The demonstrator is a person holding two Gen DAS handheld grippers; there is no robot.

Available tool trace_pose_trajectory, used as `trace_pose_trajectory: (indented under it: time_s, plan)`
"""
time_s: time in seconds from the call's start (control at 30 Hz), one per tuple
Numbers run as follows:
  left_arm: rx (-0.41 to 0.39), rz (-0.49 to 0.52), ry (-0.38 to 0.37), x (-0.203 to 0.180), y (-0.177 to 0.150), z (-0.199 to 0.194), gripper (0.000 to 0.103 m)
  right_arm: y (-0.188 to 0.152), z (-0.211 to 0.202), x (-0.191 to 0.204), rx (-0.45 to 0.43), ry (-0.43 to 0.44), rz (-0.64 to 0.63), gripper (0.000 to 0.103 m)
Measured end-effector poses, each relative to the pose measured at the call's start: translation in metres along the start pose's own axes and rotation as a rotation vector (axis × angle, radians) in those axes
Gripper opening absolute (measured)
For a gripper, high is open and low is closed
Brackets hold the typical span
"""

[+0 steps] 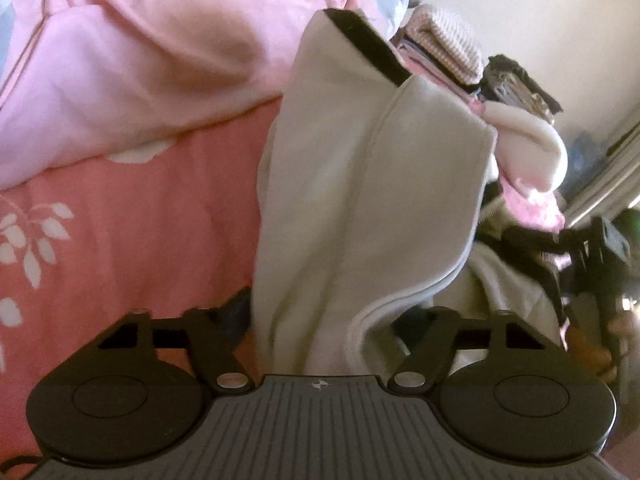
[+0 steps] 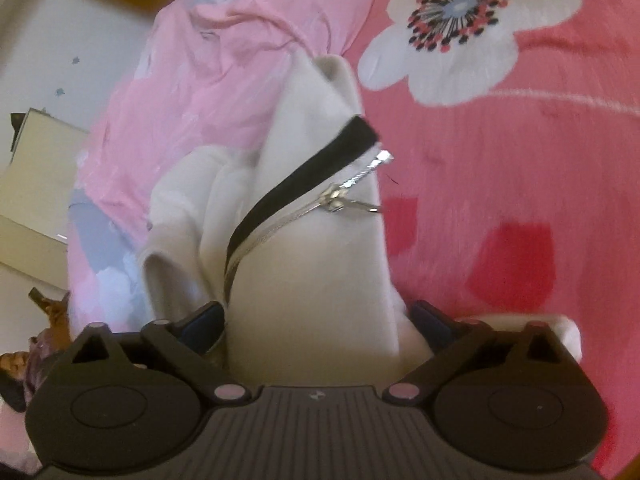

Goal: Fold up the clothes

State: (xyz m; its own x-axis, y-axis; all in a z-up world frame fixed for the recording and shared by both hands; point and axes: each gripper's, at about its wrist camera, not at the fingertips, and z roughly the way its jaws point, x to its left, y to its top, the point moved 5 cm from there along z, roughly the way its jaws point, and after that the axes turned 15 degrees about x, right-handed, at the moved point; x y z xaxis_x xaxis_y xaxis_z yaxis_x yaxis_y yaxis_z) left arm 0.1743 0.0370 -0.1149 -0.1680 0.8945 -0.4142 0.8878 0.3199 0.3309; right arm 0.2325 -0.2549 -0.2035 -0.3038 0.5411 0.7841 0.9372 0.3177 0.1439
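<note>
The left gripper (image 1: 324, 320) has cream garment (image 1: 352, 200) bunched between its jaws, fingertips hidden, so grip is unclear. The right gripper (image 2: 316, 320) likewise straddles that garment, its zipper (image 2: 336, 200) beyond. Behind the garment lies the pink bedspread (image 2: 520, 180).

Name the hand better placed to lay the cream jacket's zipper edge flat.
Probably right: the right gripper straddles the cream jacket by the zipper. The left gripper sees only plain fabric.

Cream zip garment (image 2: 320, 248) (black-trimmed), bunched on bedspread
</note>
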Motion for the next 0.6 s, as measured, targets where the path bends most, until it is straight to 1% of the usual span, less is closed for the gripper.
trace_pose_trajectory:
  time_s: [0.1,0.27,0.4,0.47,0.6]
  plan:
    - [-0.016,0.013,0.009,-0.001,0.001,-0.001,0.057,-0.019,-0.006,0.003,-0.003,0.024,0.016,0.090]
    - [-0.023,0.028,0.014,0.000,0.008,-0.001,0.053,-0.062,-0.010,0.007,0.010,0.072,0.054,0.090]
    - [-0.022,0.034,0.030,0.000,0.013,0.003,0.051,-0.098,-0.004,0.019,-0.002,0.088,0.067,0.089]
    - [-0.021,0.054,0.041,-0.003,0.015,0.006,0.049,-0.113,0.004,0.028,0.014,0.100,0.074,0.089]
    - [-0.015,0.097,0.054,-0.008,0.018,0.013,0.048,-0.150,0.037,0.052,0.088,0.140,0.070,0.087]
